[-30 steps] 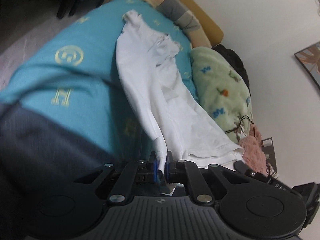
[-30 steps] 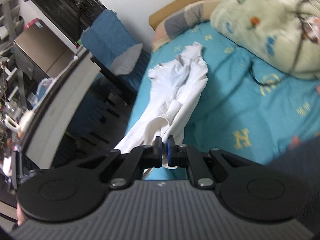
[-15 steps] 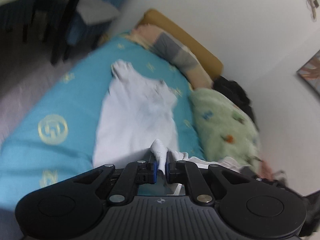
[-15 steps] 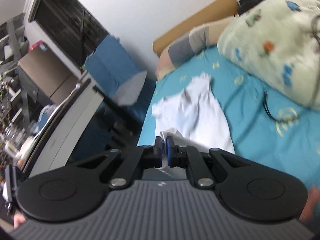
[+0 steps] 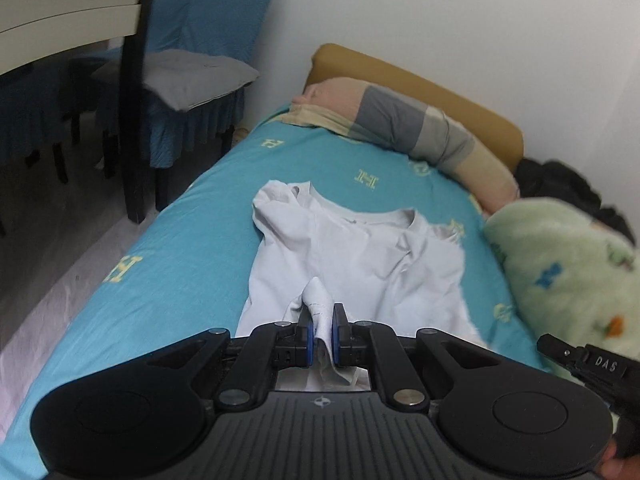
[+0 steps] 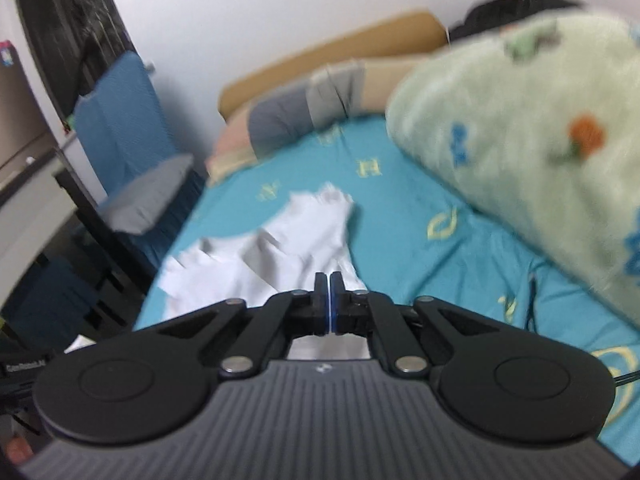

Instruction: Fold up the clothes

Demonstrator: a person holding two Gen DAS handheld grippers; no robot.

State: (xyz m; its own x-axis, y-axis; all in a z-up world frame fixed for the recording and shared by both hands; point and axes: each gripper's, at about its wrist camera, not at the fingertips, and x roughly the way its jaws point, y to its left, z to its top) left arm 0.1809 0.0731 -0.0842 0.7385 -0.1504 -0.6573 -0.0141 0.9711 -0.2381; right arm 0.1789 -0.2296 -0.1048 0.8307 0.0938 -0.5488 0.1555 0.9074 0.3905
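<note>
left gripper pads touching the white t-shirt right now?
Touching. The left wrist view shows a pinched fold of the white t-shirt standing up between the closed blue pads of the left gripper, with no gap.

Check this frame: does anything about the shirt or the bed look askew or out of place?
The white shirt lies on the teal bedsheet unevenly: its far left sleeve is bunched and folded over, and the near hem is tented up where the left gripper pinches it. The right wrist view is too blurred to judge more.

A home bedroom — bed (image 5: 192, 248) with teal sheet, pillow (image 5: 400, 124), blanket (image 5: 568, 272) — chair (image 5: 192, 80) alongside.
</note>
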